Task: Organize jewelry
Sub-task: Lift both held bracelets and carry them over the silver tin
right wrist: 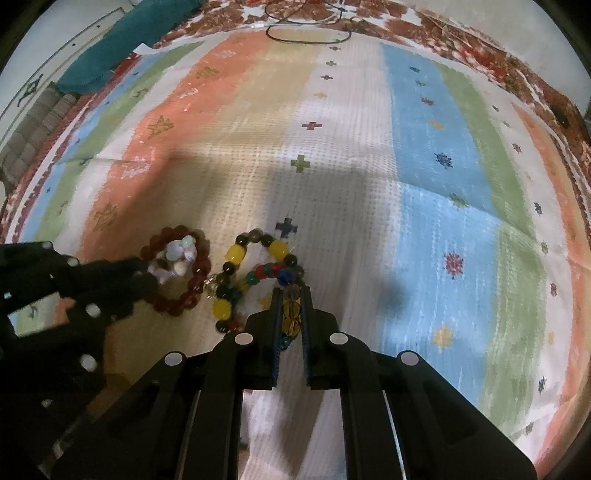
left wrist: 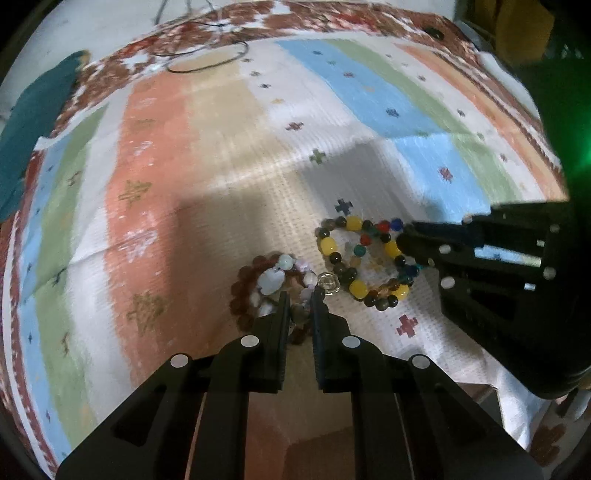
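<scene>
A striped cloth [right wrist: 354, 155] covered the table, its far edge blurred and its sides cut off by the lens. A dark teal fabric [left wrist: 33, 122] lay at its far left corner, partly out of frame. The left gripper [left wrist: 300, 301] had its fingers narrowed on beads of the dark red bracelet [right wrist: 192, 284], whose near part they hid. The right gripper [right wrist: 291, 295] pinched amber beads of the multicoloured bracelet [left wrist: 354, 254]. Two bracelets lay just beside each other; pale beads [left wrist: 273, 278] inside the red one were too tangled to count. One thin black cord loop [right wrist: 308, 35] lay far off.
</scene>
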`<action>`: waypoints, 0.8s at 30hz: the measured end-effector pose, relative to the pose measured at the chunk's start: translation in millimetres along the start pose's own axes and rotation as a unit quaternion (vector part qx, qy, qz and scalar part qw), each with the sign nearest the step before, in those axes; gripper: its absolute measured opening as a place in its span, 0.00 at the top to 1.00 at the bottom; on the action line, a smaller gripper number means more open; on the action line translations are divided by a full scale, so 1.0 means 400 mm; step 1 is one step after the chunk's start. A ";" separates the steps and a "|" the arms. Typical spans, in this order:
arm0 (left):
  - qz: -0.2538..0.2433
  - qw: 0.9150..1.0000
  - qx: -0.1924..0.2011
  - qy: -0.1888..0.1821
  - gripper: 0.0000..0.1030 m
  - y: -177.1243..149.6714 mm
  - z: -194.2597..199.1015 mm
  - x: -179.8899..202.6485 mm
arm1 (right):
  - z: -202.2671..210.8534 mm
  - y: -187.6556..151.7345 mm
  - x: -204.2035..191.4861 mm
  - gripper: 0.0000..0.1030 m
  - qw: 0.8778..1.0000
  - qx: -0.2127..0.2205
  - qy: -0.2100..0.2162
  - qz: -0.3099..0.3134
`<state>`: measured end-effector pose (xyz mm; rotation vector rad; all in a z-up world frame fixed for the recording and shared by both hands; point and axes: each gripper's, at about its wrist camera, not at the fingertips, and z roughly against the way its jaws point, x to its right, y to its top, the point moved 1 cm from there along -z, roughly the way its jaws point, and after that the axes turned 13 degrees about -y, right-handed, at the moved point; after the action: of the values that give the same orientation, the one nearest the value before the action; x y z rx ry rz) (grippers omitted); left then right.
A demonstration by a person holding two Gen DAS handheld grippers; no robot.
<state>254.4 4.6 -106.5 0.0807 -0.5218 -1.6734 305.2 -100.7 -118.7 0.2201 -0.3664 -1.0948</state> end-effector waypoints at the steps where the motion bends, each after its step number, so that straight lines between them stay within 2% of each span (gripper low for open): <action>1: 0.005 1.000 0.004 0.002 0.90 -0.003 0.010 0.000 | 0.008 -0.004 0.000 0.90 1.000 0.002 0.000 -0.001; 8: 0.038 0.999 0.031 0.012 0.90 -0.024 0.073 -0.008 | 0.078 -0.025 -0.003 0.90 1.000 0.025 0.005 -0.011; 12: 0.038 0.998 0.042 0.012 0.90 -0.030 0.106 0.000 | 0.107 -0.032 -0.012 0.90 0.999 0.035 0.011 -0.011; 24: 0.046 0.996 0.078 0.003 0.90 -0.056 0.191 0.020 | 0.197 -0.055 -0.023 0.90 0.996 0.083 -0.008 -0.010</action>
<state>206.0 21.0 -45.1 0.1727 -0.6412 -1.5414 252.1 -101.7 -55.6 0.3624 -0.4712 -1.0870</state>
